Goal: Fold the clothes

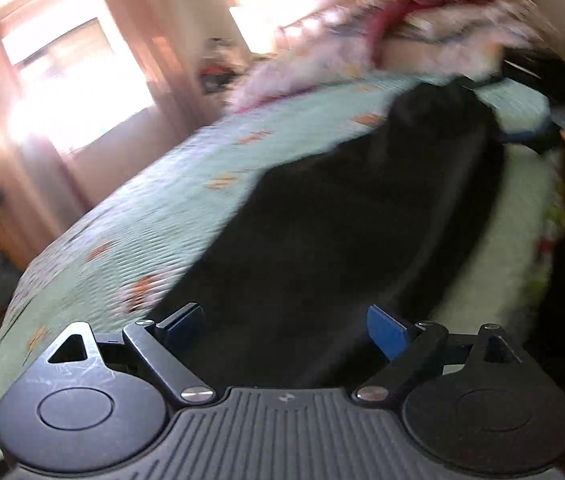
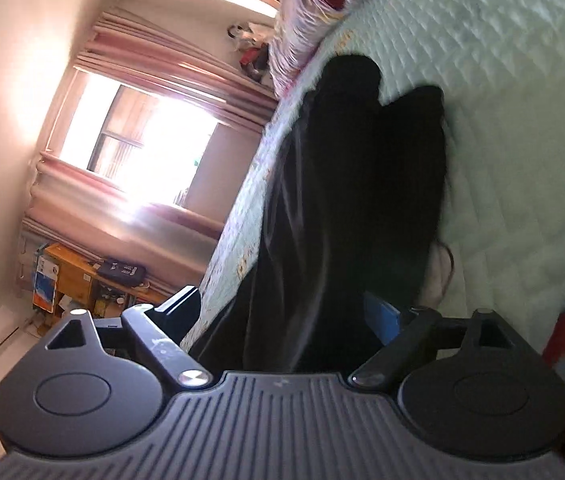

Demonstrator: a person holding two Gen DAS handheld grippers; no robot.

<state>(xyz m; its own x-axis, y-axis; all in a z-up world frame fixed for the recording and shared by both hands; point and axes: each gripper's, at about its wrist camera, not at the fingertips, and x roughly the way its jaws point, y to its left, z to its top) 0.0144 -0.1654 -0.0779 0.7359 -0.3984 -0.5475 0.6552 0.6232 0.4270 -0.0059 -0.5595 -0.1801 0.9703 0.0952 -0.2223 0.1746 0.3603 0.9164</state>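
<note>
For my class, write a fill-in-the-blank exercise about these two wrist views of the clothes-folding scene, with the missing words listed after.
1. The garment lying on the bed is ____ in colour.
2. The bedspread under it is pale ____.
3. The jaws of the left hand-held gripper stand ____.
4. Bright daylight enters through a ____ hung with pink curtains.

Missing words: black; green; open; window

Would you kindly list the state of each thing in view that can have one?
Black garment: spread lengthwise on the bed, unfolded, rumpled.
Left gripper: open, garment between its fingers.
Right gripper: open, garment between its fingers.
Curtains: drawn open.
Bedspread: laid flat.
</note>
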